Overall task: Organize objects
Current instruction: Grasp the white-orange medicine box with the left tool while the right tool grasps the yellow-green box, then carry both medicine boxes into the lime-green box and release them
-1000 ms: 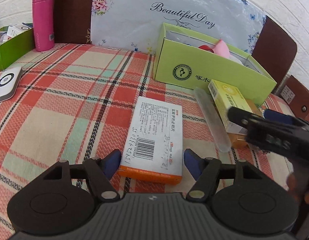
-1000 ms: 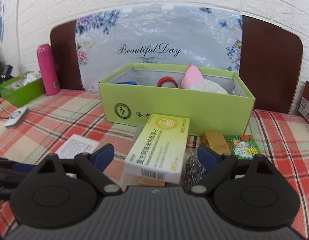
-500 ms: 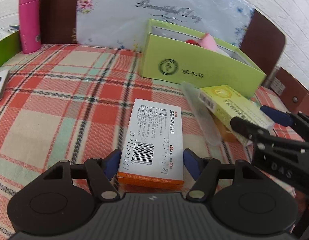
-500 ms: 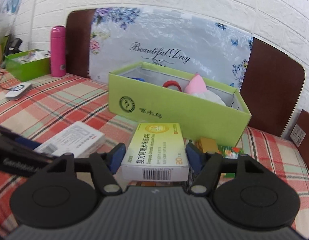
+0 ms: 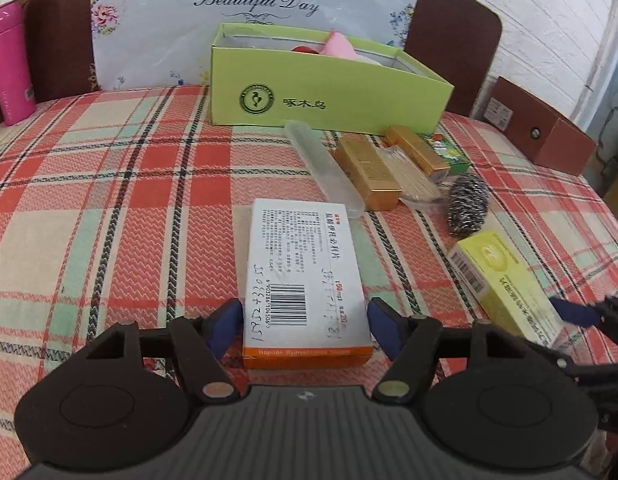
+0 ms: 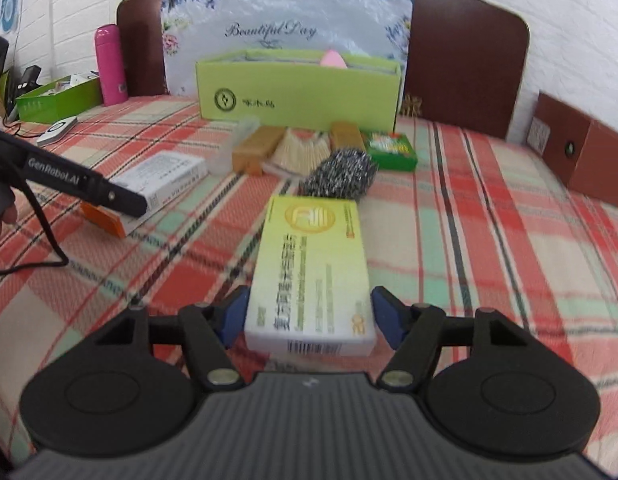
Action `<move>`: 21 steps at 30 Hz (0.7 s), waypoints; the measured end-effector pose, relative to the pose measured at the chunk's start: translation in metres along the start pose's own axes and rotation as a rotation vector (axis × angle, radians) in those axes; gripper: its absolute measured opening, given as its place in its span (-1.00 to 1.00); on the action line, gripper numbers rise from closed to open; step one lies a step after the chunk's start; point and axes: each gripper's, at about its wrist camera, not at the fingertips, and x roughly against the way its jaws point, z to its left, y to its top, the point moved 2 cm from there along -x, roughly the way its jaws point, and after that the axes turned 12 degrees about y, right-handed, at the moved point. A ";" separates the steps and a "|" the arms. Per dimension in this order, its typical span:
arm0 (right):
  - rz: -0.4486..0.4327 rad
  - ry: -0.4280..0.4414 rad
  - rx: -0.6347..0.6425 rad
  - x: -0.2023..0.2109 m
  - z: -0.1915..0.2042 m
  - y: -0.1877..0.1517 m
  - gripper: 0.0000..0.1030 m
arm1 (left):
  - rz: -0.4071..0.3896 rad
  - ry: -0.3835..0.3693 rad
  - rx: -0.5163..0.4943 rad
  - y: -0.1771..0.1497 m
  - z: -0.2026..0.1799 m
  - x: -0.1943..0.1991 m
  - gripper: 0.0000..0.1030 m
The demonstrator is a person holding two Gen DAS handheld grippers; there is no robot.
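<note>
A white medicine box with an orange end (image 5: pixel 305 276) lies along the plaid cloth, and my left gripper (image 5: pixel 305 322) is shut on its near end, a blue pad on each long side. My right gripper (image 6: pixel 309 318) holds a yellow-green medicine box (image 6: pixel 313 264) just above the cloth. Its jaws are opening slightly, but both pads still touch the box's sides. In the left wrist view that yellow box (image 5: pixel 505 280) hangs at the right in the right gripper (image 5: pixel 557 332). The open green carton (image 5: pixel 321 92) stands at the back with pink and red items inside.
In front of the carton lie a clear tube (image 5: pixel 325 168), two gold boxes (image 5: pixel 367 172), a toothpick bundle (image 5: pixel 413 176), a small green packet (image 5: pixel 449 152) and a steel scourer (image 5: pixel 467 204). A pink bottle (image 5: pixel 9 64) and a green tray (image 6: pixel 57 98) stand far left. A brown box (image 5: pixel 545 128) sits at the right.
My right gripper closed on the yellow box and carried it back from the carton toward the near right. The left gripper squared up on the white box and swung a little rightward.
</note>
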 end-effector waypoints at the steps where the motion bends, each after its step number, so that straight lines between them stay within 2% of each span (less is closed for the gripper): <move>1: -0.008 0.003 0.004 0.001 0.001 0.001 0.42 | 0.001 0.013 0.001 0.002 -0.001 -0.001 0.45; 5: -0.043 -0.010 0.033 0.000 0.004 0.010 0.57 | -0.021 0.047 0.006 0.015 -0.008 -0.008 0.51; 12: 0.012 -0.022 0.003 -0.014 -0.004 0.012 0.59 | 0.028 0.088 -0.016 0.019 -0.020 -0.024 0.53; 15: 0.032 -0.012 -0.025 -0.019 -0.010 0.010 0.59 | 0.015 0.116 -0.052 0.016 -0.024 -0.026 0.56; 21: 0.030 -0.012 -0.035 -0.026 -0.013 0.013 0.59 | 0.013 0.123 -0.055 0.017 -0.025 -0.028 0.62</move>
